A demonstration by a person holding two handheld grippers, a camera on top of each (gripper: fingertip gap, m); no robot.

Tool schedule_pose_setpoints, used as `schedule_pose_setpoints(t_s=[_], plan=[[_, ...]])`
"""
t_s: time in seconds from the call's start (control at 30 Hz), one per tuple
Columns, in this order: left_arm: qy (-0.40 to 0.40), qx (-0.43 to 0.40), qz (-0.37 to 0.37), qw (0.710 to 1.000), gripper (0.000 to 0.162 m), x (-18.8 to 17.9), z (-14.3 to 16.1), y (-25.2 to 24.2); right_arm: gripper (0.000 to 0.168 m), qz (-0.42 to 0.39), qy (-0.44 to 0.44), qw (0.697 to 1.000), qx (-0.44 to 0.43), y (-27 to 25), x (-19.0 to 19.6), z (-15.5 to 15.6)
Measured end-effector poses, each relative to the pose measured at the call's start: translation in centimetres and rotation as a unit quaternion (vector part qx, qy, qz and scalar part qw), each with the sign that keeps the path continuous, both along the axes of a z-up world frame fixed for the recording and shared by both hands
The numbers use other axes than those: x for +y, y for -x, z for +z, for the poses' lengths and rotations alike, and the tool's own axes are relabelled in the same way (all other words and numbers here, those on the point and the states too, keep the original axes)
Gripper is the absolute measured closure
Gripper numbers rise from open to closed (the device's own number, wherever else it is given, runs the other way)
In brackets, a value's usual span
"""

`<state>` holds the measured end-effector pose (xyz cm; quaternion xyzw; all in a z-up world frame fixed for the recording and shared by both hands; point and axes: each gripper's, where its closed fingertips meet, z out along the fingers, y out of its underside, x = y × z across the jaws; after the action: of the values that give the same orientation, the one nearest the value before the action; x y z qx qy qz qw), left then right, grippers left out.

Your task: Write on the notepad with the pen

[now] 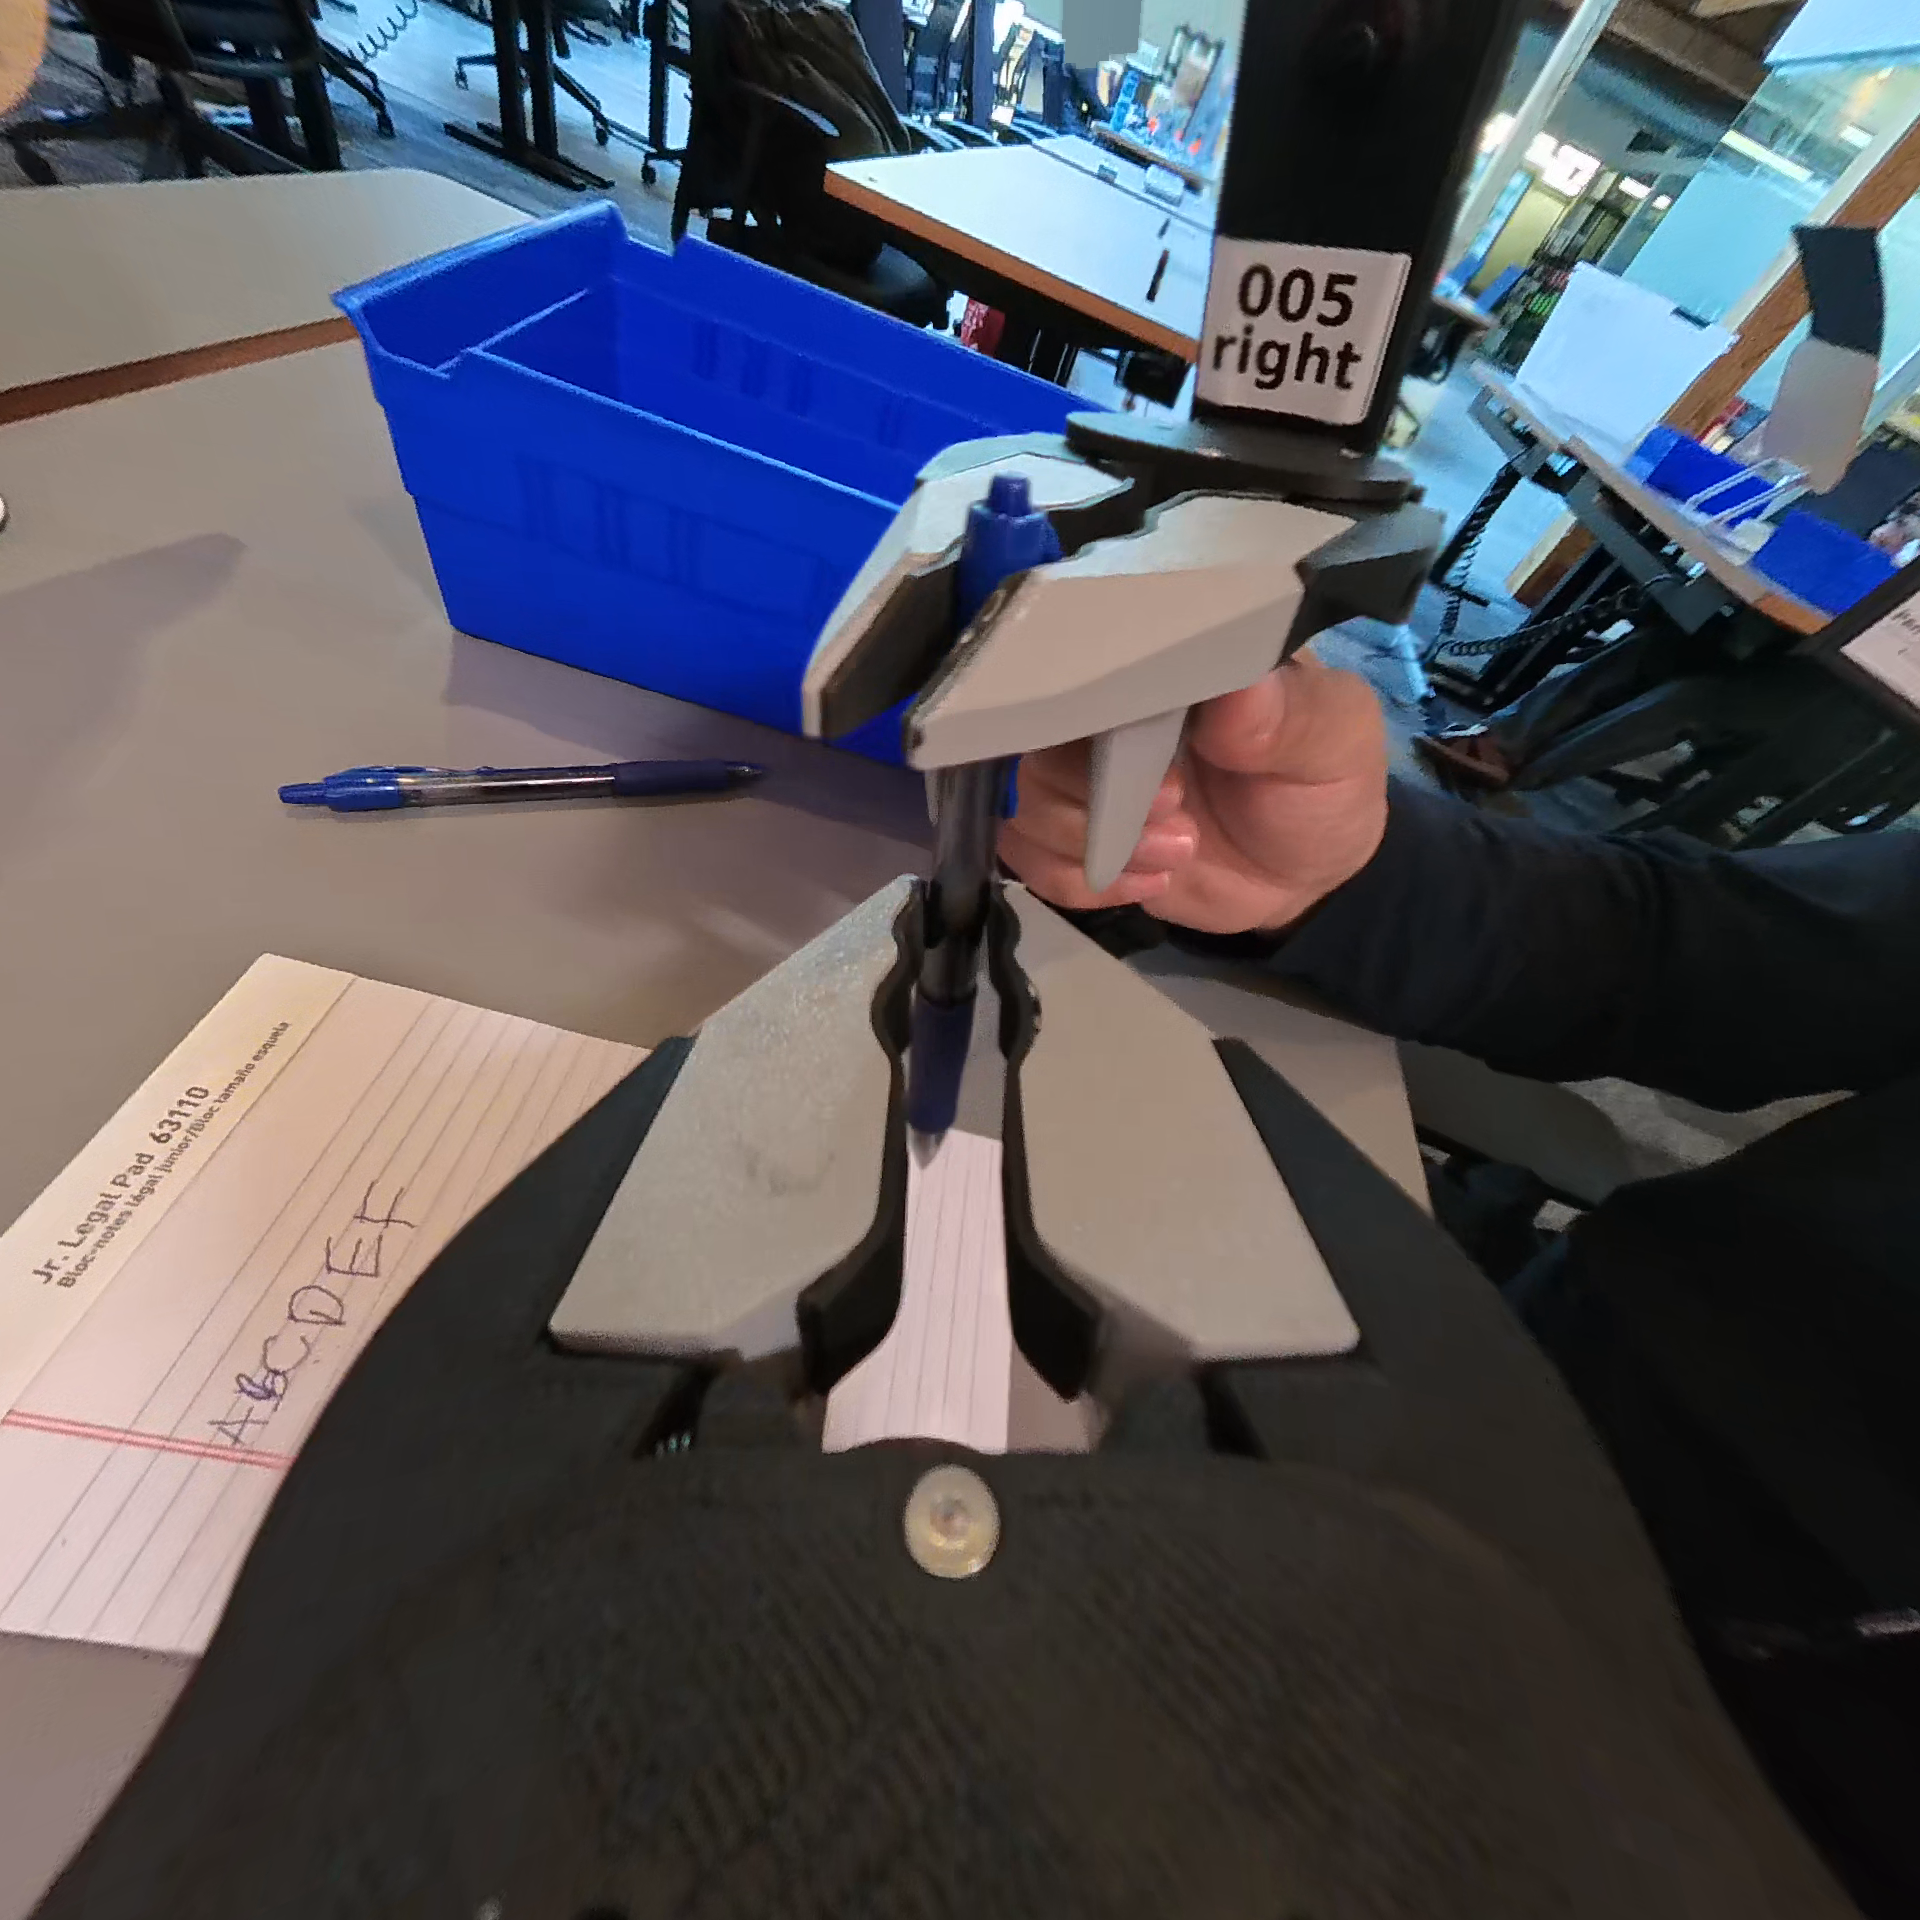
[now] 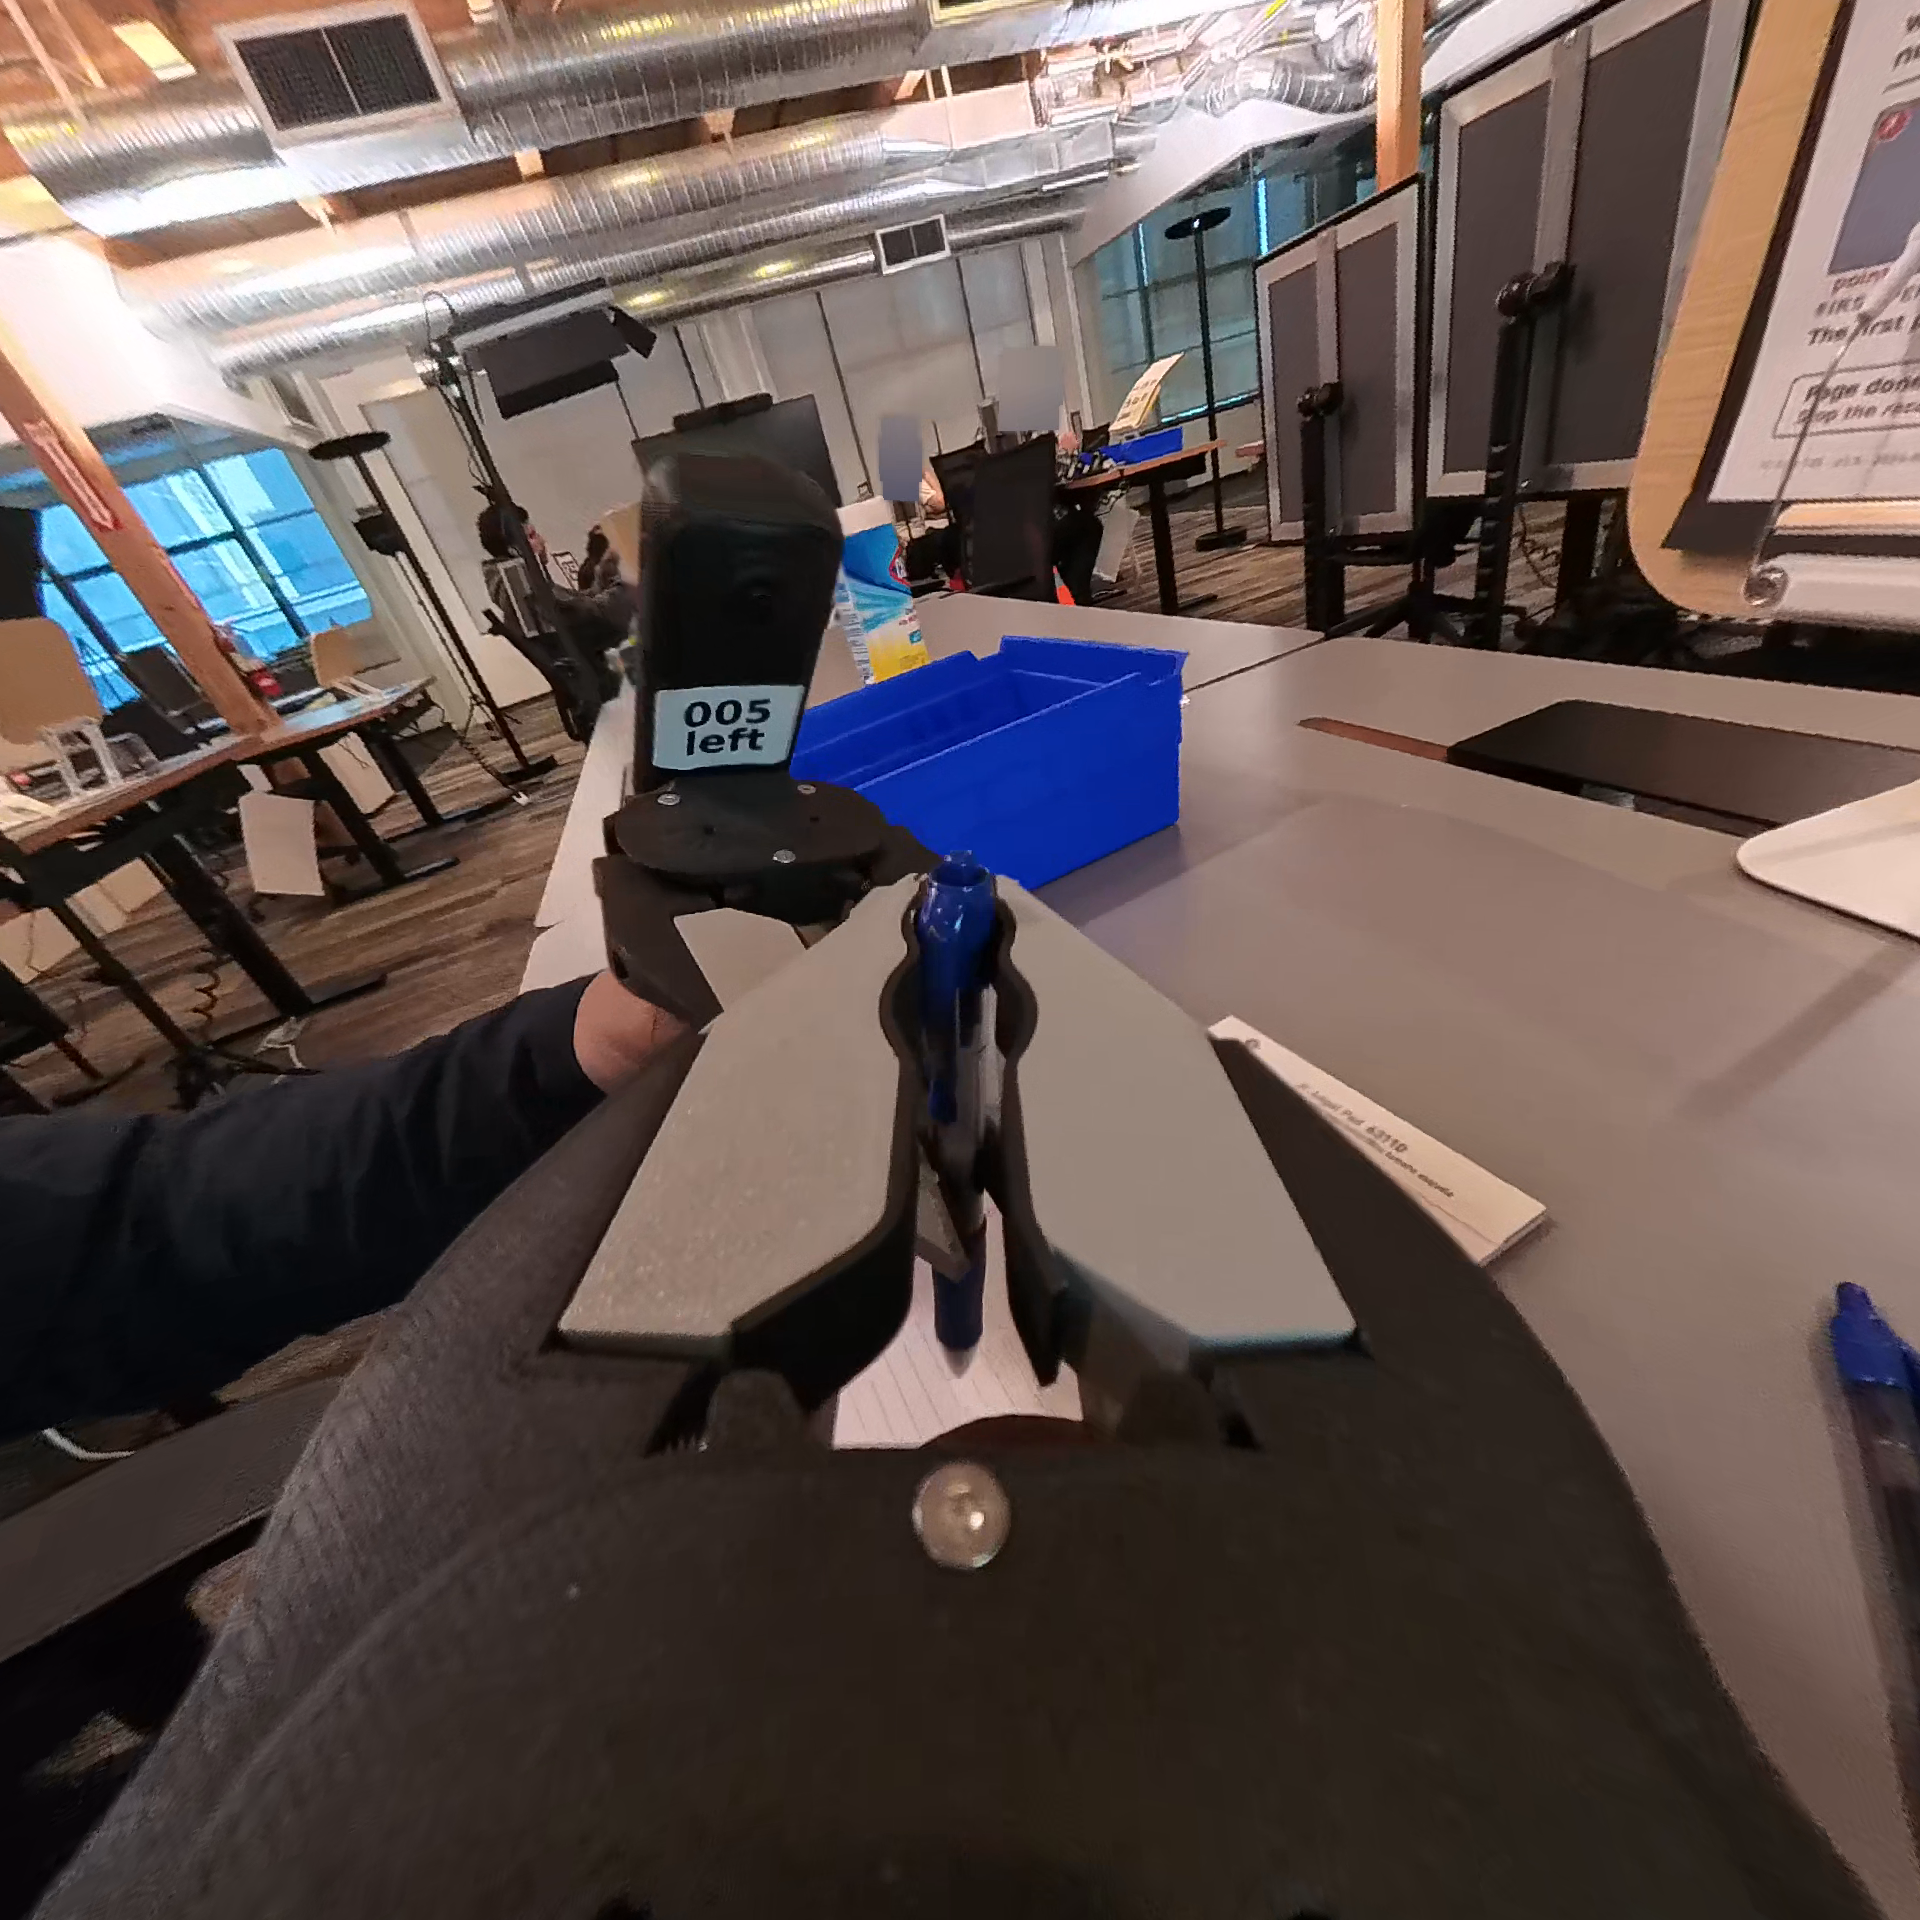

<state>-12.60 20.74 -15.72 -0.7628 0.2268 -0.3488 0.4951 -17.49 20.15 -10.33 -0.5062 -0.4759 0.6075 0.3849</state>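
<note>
A blue pen (image 1: 940, 1049) stands upright, its tip just above the white lined notepad (image 1: 312, 1247), which bears a line of handwriting. My left gripper (image 1: 958, 914) is shut on the pen's lower barrel. My right gripper (image 1: 868, 727) comes in from the right and is shut on the pen's upper end. In the right wrist view my right gripper (image 2: 958, 935) clamps the pen (image 2: 951, 935) by its clip end, and the notepad (image 2: 1382, 1143) lies below and to the right. The left gripper's black mount (image 2: 727, 842) shows behind; its fingers are mostly hidden.
A second blue pen (image 1: 520, 781) lies on the grey table (image 1: 208, 675) beyond the notepad; it also shows in the right wrist view (image 2: 1870, 1382). A blue plastic bin (image 1: 644, 468) stands behind it. A wipes canister (image 2: 883, 603) stands past the bin (image 2: 1018, 748). Office desks and chairs surround. There is about 7 cm between the tips of the two grippers.
</note>
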Motion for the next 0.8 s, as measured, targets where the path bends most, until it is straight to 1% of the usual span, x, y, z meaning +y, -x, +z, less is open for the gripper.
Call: schedule_pose_setpoints(t_s=[0.03, 0.17, 0.3, 0.4, 0.47, 0.53, 0.67, 0.8], plan=[[0.004, -0.009, 0.0, 1.0, 0.152, 0.0, 0.1, 0.1, 0.164, -0.005, -0.003, 1.0, 0.004, 0.0, 0.1, 0.2], [-0.011, -0.013, 0.016, 1.0, 0.149, 0.1, 0.9, 1.4, 0.164, -0.046, -0.009, 0.998, 0.047, -1.1, 1.4, 1.8], [-0.046, -0.024, 0.068, 0.996, 0.146, 0.4, 2.8, 4.1, 0.164, -0.086, -0.006, 0.992, 0.094, -2.9, 3.1, 3.8], [-0.055, -0.052, 0.082, 0.994, 0.145, 0.4, 3.8, 5.3, 0.164, -0.089, -0.003, 0.991, 0.102, -3.2, 3.3, 4.1], [-0.051, -0.075, 0.077, 0.993, 0.145, 0.3, 4.1, 5.4, 0.164, -0.08, -0.004, 0.992, 0.102, -3.1, 3.0, 4.1], [-0.04, -0.077, 0.065, 0.994, 0.145, 0.3, 3.7, 5.0, 0.164, -0.073, -0.009, 0.992, 0.098, -2.8, 2.5, 4.0], [-0.025, -0.041, 0.042, 0.998, 0.145, 0.2, 2.2, 3.5, 0.164, -0.069, -0.02, 0.993, 0.091, -2.5, 2.1, 3.8], [-0.017, -0.016, 0.026, 0.999, 0.143, 0.1, 1.3, 2.5, 0.164, -0.068, -0.009, 0.994, 0.091, -2.5, 2.3, 3.6]])
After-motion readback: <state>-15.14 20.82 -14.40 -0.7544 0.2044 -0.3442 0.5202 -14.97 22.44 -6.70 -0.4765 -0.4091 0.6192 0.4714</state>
